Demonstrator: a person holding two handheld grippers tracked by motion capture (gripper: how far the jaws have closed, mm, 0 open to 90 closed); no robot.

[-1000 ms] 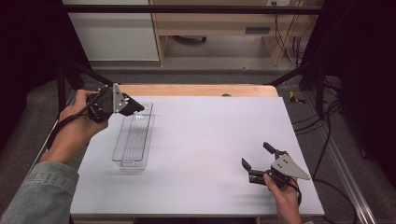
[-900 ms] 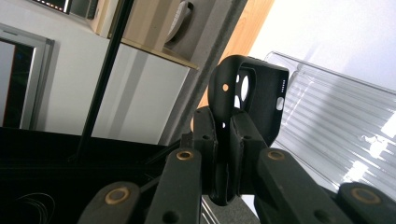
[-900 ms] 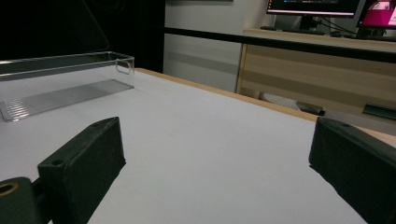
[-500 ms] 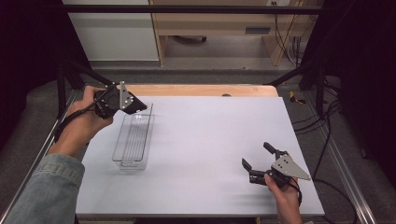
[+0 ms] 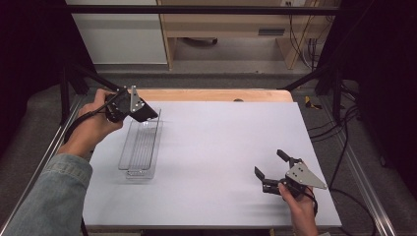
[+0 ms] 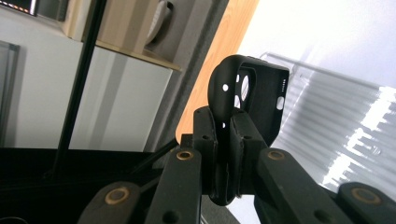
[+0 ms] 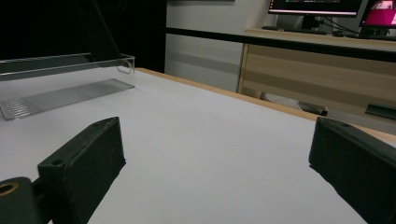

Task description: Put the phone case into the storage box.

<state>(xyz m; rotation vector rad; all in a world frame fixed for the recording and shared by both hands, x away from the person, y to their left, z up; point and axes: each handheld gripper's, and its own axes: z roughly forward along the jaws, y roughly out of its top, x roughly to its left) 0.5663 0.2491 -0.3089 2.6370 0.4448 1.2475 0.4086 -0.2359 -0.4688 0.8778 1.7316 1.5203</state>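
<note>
My left gripper (image 5: 147, 114) hangs over the far end of a clear plastic tray (image 5: 140, 147) at the table's left. It is shut on a black phone case (image 6: 254, 100), pinched by its edge between the jaws, above the tray's ribbed floor (image 6: 336, 126). The case (image 5: 145, 112) shows as a dark shape at the gripper's tip in the high view. My right gripper (image 5: 269, 166) rests low on the white table (image 5: 221, 137) at the front right, open, with nothing between its fingers (image 7: 84, 168). The tray (image 7: 60, 88) lies far off to its left.
A wooden strip (image 5: 211, 95) runs along the table's far edge. Metal frame rails (image 5: 364, 187) flank both sides, with cables (image 5: 344, 123) on the floor at the right. A cabinet and desk (image 5: 221, 29) stand beyond the table.
The left gripper has moved right and slightly forward with the phone case, from beside the tray's far-left corner to over its far end. The right gripper has stayed put.
</note>
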